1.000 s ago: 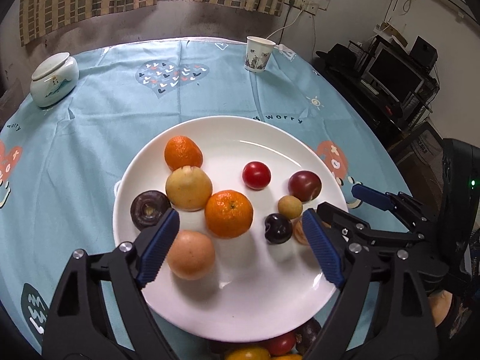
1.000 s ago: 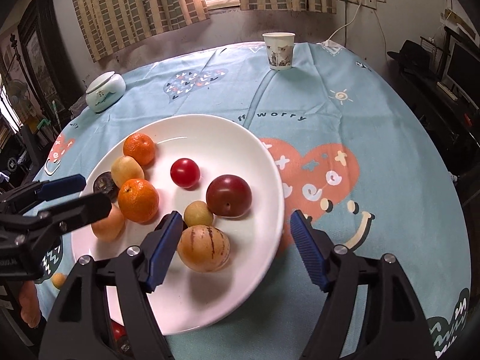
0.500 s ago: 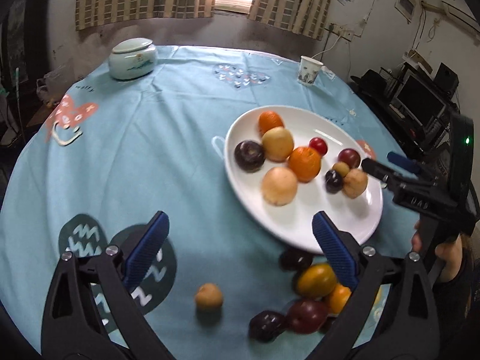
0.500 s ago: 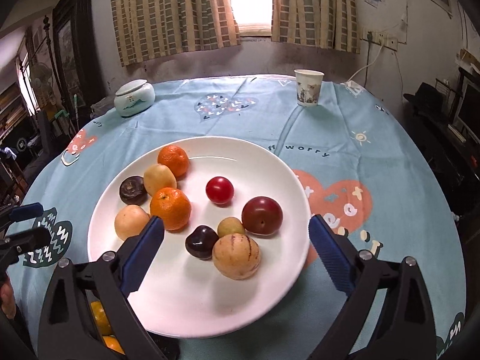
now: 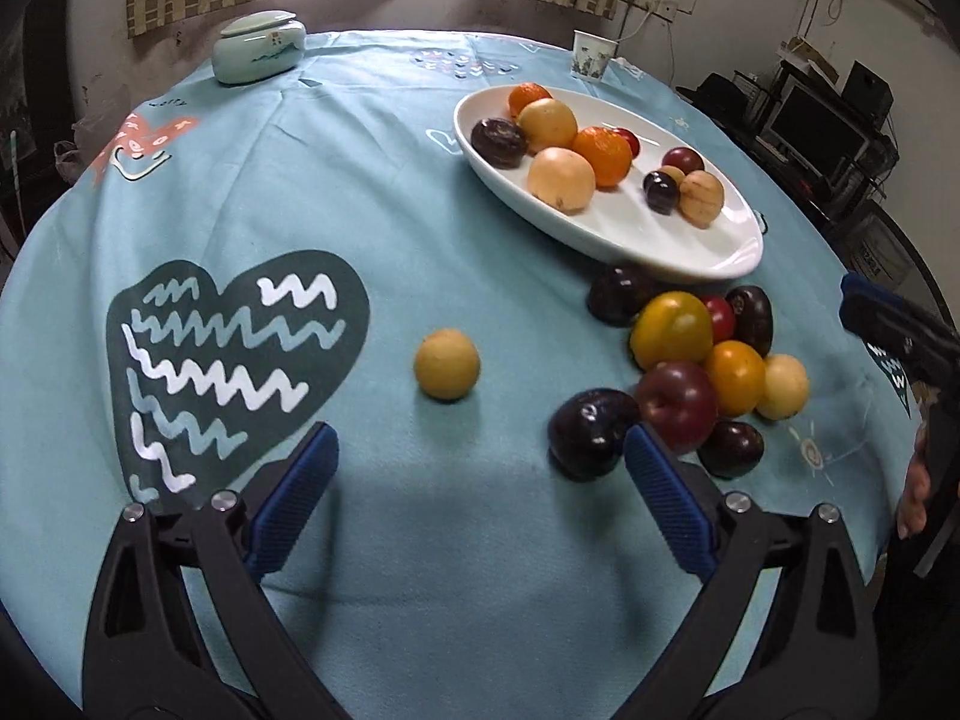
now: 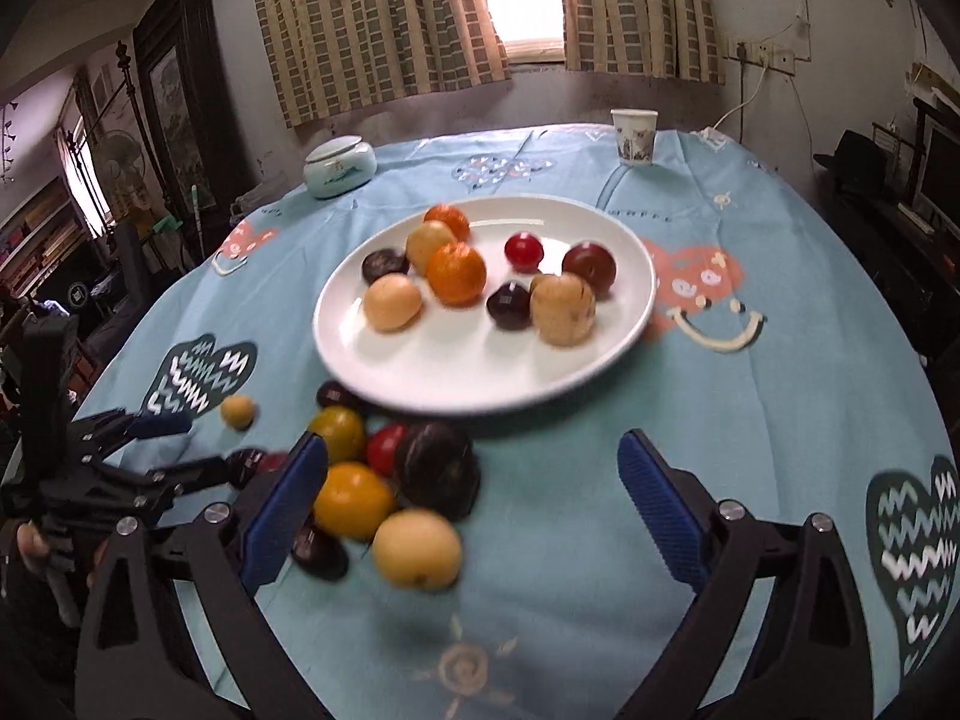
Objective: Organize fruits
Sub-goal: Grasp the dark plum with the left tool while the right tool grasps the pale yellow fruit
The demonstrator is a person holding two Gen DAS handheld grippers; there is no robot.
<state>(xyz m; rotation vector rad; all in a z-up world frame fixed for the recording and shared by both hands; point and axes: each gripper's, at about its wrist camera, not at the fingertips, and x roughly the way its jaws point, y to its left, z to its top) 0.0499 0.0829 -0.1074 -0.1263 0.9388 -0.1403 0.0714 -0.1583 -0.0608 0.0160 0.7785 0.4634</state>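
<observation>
A white plate (image 5: 654, 234) (image 6: 456, 372) on the blue tablecloth holds several fruits: oranges, plums, a red tomato, pale round fruits. A pile of loose fruits (image 5: 690, 378) (image 6: 384, 480) lies on the cloth in front of the plate: dark plums, a red one, yellow and orange ones. A single small yellow fruit (image 5: 447, 363) (image 6: 237, 410) lies apart to the left. My left gripper (image 5: 480, 504) is open and empty, low over the cloth just short of the yellow fruit. My right gripper (image 6: 471, 510) is open and empty above the pile's right side.
A pale green lidded jar (image 5: 259, 54) (image 6: 339, 168) and a paper cup (image 5: 594, 55) (image 6: 633, 136) stand at the table's far side. The right gripper shows at the right edge of the left wrist view (image 5: 894, 324). Furniture and monitors stand right of the table.
Both grippers have pulled back from above the plate toward the near side. The left one has dropped low toward the lone yellow fruit and the pile. Both stay open.
</observation>
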